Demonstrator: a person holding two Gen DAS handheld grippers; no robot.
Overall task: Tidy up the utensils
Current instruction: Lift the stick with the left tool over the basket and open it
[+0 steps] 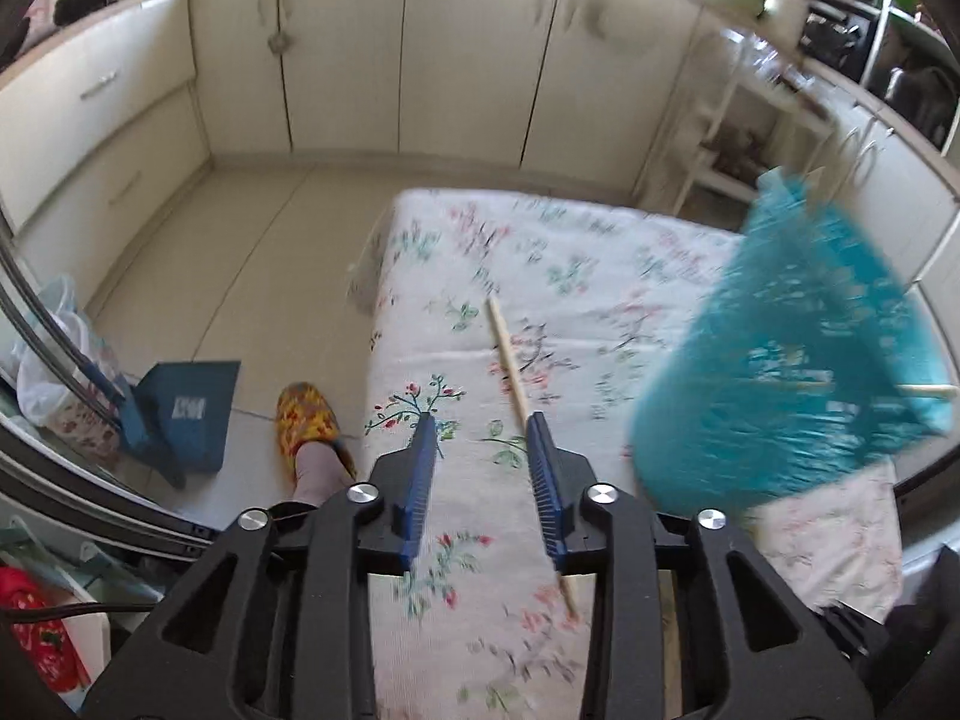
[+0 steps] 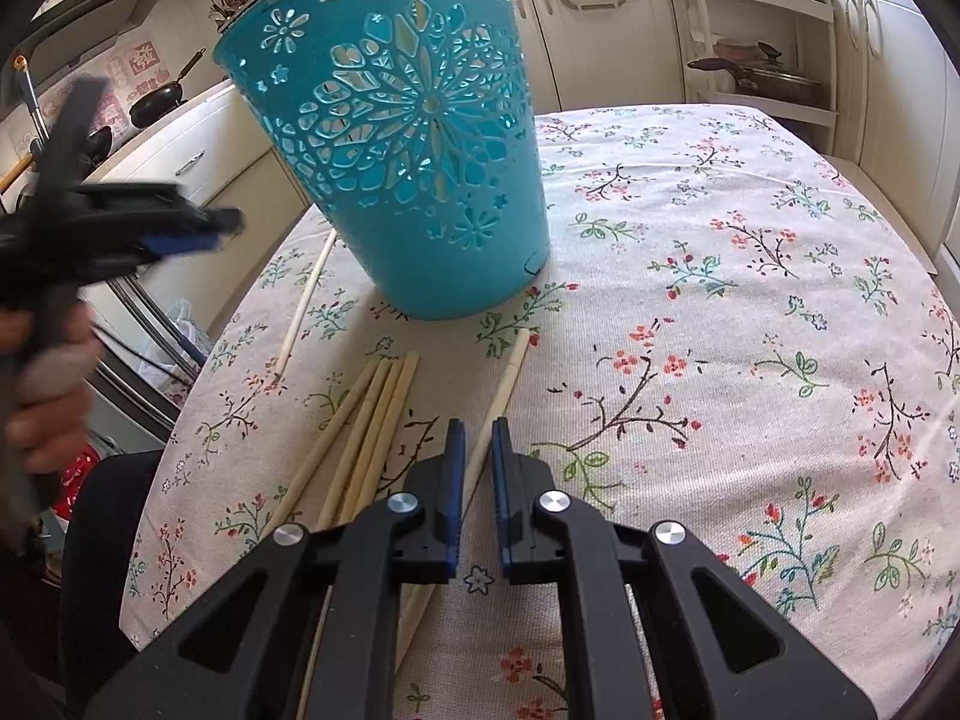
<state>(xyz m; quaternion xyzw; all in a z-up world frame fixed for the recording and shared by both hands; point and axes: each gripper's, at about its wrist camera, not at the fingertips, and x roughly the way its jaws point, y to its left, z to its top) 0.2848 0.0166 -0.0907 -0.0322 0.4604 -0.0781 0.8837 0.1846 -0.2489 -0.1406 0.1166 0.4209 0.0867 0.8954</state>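
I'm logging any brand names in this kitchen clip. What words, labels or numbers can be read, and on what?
Blue dustpan on the floor: white lettering, upside down and too blurred to read.
Red paper cut-outs on the wall behind the frying pan: decorative characters, too small to read.
Teal openwork basket, chopsticks and floral tablecloth: no text.

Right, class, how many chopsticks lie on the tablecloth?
6 chopsticks: one alone left of the basket, four bundled in front of it, one between the right tool's fingers. Others may hide inside.
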